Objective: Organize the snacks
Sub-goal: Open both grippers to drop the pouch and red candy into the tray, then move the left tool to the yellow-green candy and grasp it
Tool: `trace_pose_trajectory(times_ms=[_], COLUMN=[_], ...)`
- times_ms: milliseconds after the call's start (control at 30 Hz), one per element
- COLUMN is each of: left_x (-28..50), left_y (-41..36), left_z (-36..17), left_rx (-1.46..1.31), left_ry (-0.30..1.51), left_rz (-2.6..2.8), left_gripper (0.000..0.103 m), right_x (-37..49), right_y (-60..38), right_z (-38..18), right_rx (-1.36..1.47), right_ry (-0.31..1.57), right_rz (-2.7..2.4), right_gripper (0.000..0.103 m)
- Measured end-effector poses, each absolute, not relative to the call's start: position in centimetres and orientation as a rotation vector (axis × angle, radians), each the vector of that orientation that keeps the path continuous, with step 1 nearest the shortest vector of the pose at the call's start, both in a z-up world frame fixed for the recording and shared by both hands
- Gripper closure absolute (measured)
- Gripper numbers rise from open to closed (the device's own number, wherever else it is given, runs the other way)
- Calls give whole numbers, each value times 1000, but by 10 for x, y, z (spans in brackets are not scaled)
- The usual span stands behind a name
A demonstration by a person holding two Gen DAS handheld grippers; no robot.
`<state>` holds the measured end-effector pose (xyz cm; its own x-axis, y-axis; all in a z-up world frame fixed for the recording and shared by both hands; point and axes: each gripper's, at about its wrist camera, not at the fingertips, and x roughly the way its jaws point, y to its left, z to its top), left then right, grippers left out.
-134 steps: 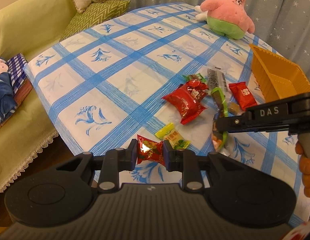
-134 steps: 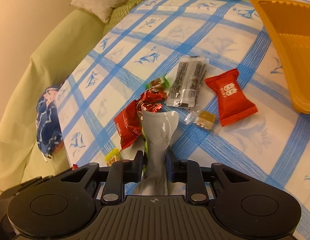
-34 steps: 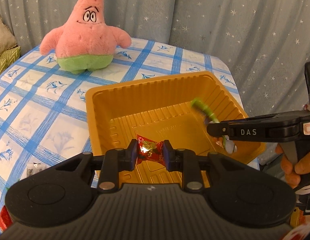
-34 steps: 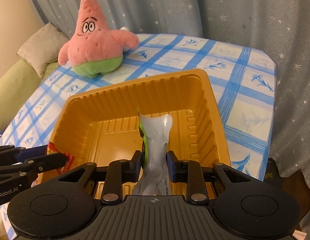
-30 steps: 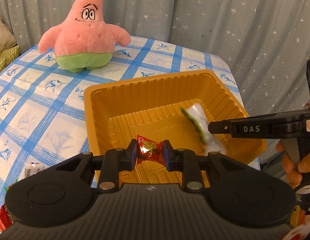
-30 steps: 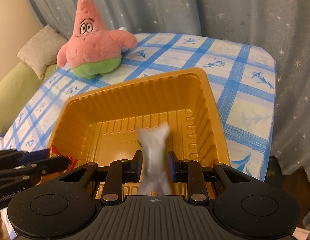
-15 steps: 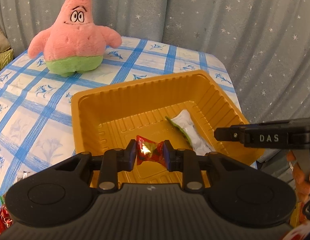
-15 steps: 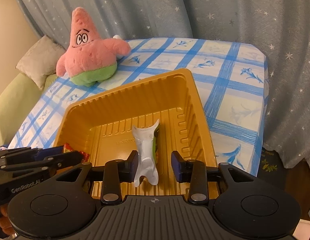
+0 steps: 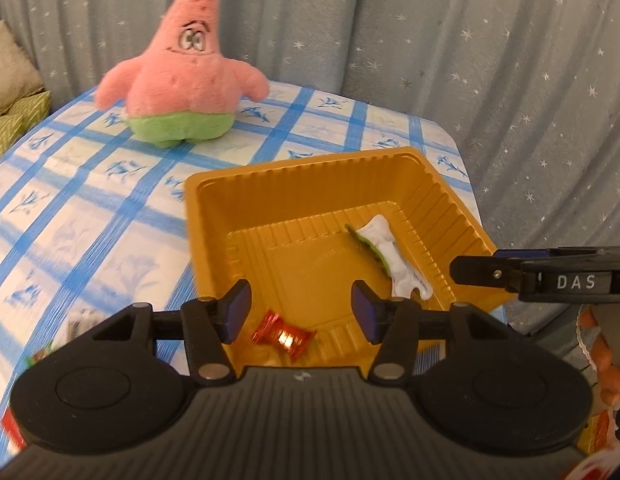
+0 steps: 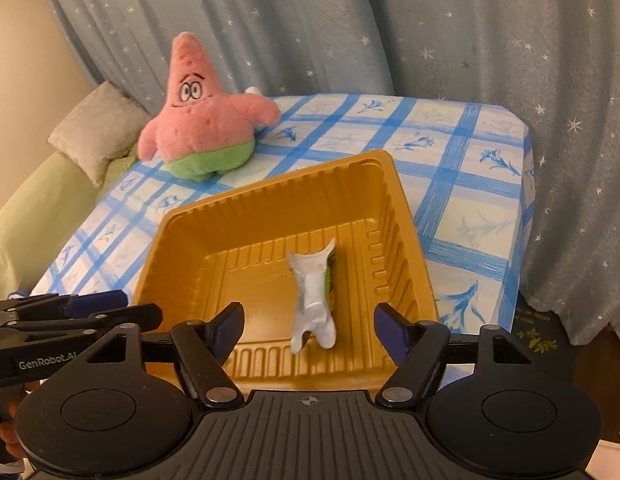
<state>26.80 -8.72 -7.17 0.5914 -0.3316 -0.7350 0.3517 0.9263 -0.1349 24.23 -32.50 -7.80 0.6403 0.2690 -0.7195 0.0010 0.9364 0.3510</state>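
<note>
red candy [image 9: 283,336] dropped into tray [image 9: 213,196] | below left hand-held gripper [image 9: 301,309]; both hand-held grippers gape

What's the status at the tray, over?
Left gripper open, right gripper open. Red candy and white packet in yellow tray. Nothing in the way.
</note>
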Motion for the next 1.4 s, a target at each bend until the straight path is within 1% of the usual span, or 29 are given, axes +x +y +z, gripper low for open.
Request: trace_pose_trajectory(times_ms=[200,800,1133,1400], left_x=[234,115,57,35], left_y=[-64,-21,2,31], left_z=[-60,-38,-36,-42], left_rx=[-1,-87,-123,-148], left_ry=[848,821,811,820], left_rz=[-350,-167,-33,48], left_gripper=[47,47,47,47], right_x=[219,142,108,95], right_y=[-317,-291,-266,-235], right_z=[-65,-37,-40,-47], right_rx=[332,264,225,213], right_ry=[839,812,846,874], right_rz=[187,306,444,523], right_gripper=[27,26,26,26])
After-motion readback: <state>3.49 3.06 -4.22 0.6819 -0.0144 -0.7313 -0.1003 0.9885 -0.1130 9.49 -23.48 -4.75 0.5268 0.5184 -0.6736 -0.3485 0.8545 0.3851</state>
